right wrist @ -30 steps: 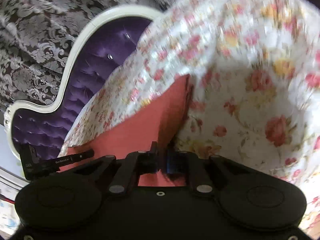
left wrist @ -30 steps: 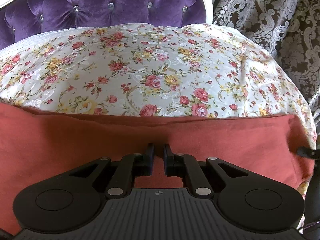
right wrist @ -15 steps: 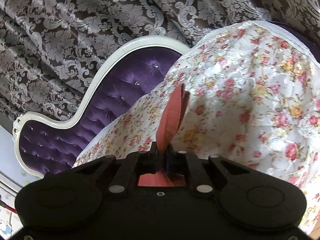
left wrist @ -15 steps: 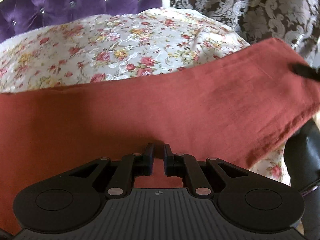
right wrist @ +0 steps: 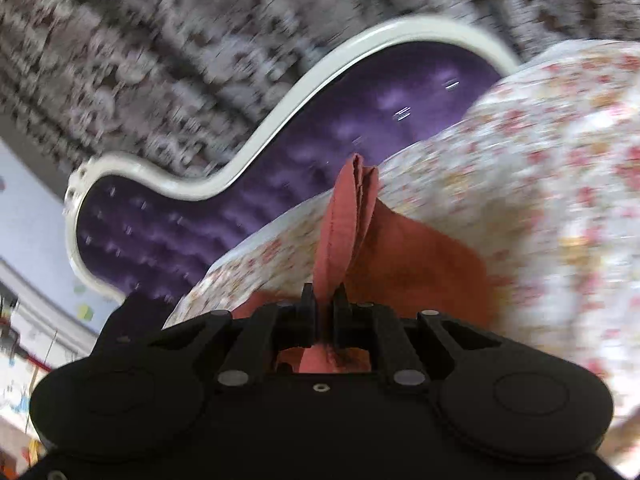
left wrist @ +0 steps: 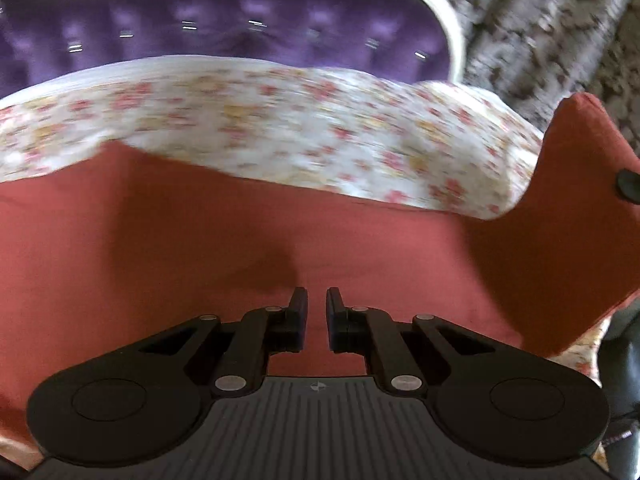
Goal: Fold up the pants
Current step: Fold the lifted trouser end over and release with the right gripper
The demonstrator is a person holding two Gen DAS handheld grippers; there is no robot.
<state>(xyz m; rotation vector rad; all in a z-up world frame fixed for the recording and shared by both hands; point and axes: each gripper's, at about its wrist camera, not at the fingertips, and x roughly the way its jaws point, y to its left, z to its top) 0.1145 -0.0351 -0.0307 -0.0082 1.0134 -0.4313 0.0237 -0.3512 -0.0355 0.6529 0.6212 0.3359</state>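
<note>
Left wrist view: left gripper (left wrist: 316, 304) sits low in the middle, pointing down at the pants (left wrist: 200, 248), a rust-red cloth spread across the lower half of the picture. Jaws are pinched down to a narrow slit with red cloth showing in the slit and under the fingers; cloth creases up toward the tips, so it reads as clenched on the pants. At the far right a corner of the pants is raised (left wrist: 576, 184) above the bed, and a small black piece (left wrist: 629, 186) touches that raised part at the picture edge; too little of it shows to say what it is. Behind the pants lies the floral bedspread (left wrist: 300, 128), white with pink and yellow flowers, blurred. Past it the purple tufted headboard (left wrist: 240, 28) with a white frame, and a grey patterned curtain (left wrist: 540, 28) top right. Whole picture is smeared.

Right wrist view: right gripper (right wrist: 324, 304) grasps a bunched, folded edge of the pants (right wrist: 344, 220); the fold stands up from between the fingers as a narrow flap, with more red cloth trailing down to the right onto the bedspread (right wrist: 560, 152). Headboard (right wrist: 320, 140) curves across the middle, curtain (right wrist: 180, 40) above it, a pale wall (right wrist: 24, 208) at the left edge. Heavy blur here too
</note>
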